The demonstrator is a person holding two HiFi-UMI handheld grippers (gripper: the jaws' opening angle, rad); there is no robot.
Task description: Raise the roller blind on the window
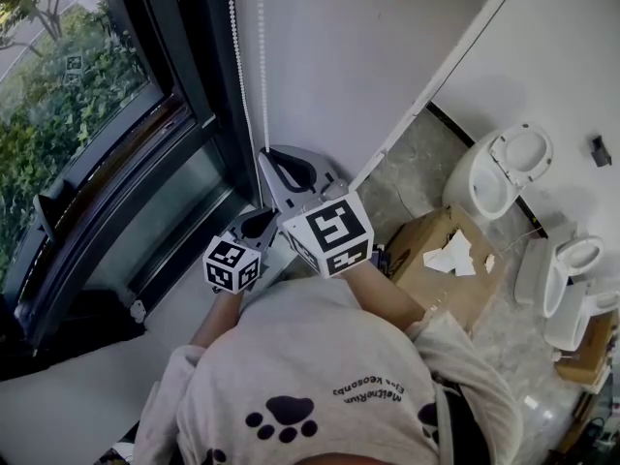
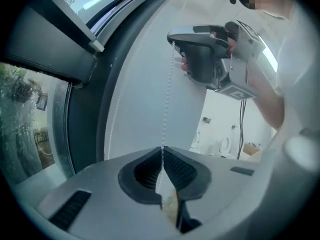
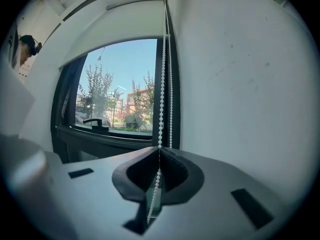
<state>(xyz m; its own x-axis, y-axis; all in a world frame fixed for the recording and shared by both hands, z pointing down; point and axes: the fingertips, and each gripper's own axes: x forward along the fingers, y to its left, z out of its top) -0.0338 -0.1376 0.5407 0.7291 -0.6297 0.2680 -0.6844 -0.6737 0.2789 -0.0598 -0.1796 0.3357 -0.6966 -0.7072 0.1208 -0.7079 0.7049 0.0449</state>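
- Roller blind [image 3: 117,26] looks like the white sheet high at the top of the window [image 3: 120,99], with most of the glass bare below it.
- Its bead chain [image 3: 161,94] hangs down the wall just beside the window frame.
- Your right gripper [image 3: 159,156] is pinched tight on one strand of that chain.
- Your left gripper [image 2: 162,151] is pinched on the chain too, just under the right one. It looks like the same strand.
- The beads are small and smooth. If you tug fast, they could slip out from between the pads and you would lose your pull.
- A second strand [image 3: 170,94] hangs right next to the one you hold. If a jaw catches it as well, the loop cannot turn and the blind will stick.
- If you hold the wrong strand, pulling down will lower the blind, not lift it.
- Pull straight down. A pull out to the side could make the chain jump off its wheel at the top.
- Both grippers look low on the chain. Open both at once to reach higher and the blind might roll back down, so move one at a time.
- A cardboard box [image 1: 446,260] sits on the floor close behind you. Step back and you could bump it.
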